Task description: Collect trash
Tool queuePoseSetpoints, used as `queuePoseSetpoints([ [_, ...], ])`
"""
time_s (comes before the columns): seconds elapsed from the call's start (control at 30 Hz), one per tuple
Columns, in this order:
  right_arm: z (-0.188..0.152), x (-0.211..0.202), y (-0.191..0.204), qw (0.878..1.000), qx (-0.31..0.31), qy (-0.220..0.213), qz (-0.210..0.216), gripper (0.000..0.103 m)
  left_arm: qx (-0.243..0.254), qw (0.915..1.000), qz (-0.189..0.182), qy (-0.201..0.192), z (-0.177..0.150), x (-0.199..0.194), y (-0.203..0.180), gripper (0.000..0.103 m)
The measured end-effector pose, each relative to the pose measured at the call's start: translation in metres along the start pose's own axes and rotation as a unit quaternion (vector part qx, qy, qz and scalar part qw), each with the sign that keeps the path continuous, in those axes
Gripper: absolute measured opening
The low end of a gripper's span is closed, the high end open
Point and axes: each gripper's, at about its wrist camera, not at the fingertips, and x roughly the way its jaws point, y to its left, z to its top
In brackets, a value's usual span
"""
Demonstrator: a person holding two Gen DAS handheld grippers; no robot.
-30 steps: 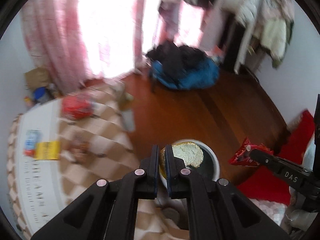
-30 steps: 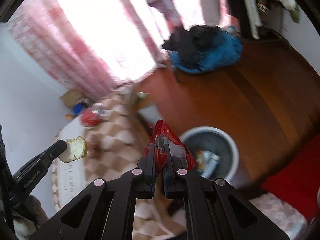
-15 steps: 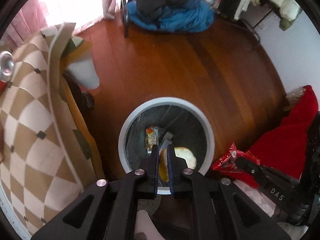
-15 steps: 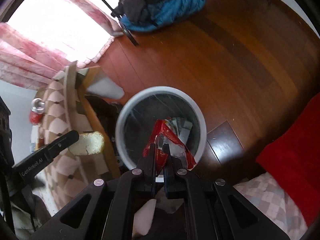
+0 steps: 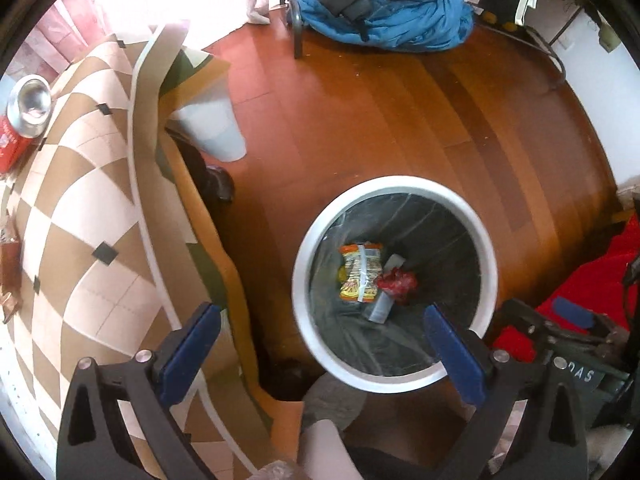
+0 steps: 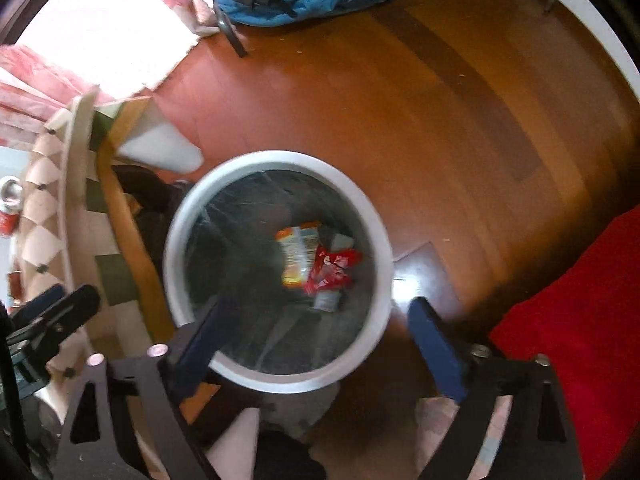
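A round white-rimmed trash bin [image 5: 394, 182] with a dark liner stands on the wooden floor, also in the right wrist view [image 6: 276, 158]. Inside lie an orange snack wrapper [image 5: 360, 272], a red wrapper [image 5: 398, 284] and a small grey packet; the red wrapper [image 6: 332, 270] and the orange wrapper [image 6: 298, 252] show in the right wrist view too. My left gripper [image 5: 322, 330] is open and empty above the bin's near rim. My right gripper [image 6: 316, 330] is open and empty above the bin. The bread is not visible in the bin.
A table with a brown-and-cream checked cloth [image 5: 84, 216] stands left of the bin, with a red can [image 5: 24, 120] on it. A chair heaped with blue and dark clothes [image 5: 380, 12] stands at the far side. A red cushion [image 6: 580, 320] lies to the right.
Both grippers have opened. The left has let go of the bread and the right has let go of the red wrapper, which now lies in the bin.
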Motion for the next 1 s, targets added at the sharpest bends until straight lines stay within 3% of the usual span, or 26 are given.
queuePoseSetpoints([
  [0.2,-0.01,0.0,-0.005,0.999,0.007,0.007,-0.039,0.103,-0.006,1.0,0.005,-0.005,-0.007,-0.002,0.002,0.103],
  [0.57,-0.02,-0.029,-0.001,0.999,0.009,-0.008,-0.042,0.103,0.003,0.9994,0.005,-0.034,-0.013,-0.035,-0.007,0.103],
  [0.8,-0.03,-0.078,0.009,0.999,0.006,-0.039,-0.034,0.103,0.005,0.9974,0.0,-0.072,-0.019,-0.079,-0.008,0.103],
  [1.0,-0.037,-0.148,0.018,0.995,0.01,-0.098,-0.021,0.103,-0.012,0.9913,0.0,-0.131,-0.026,-0.145,0.005,0.103],
])
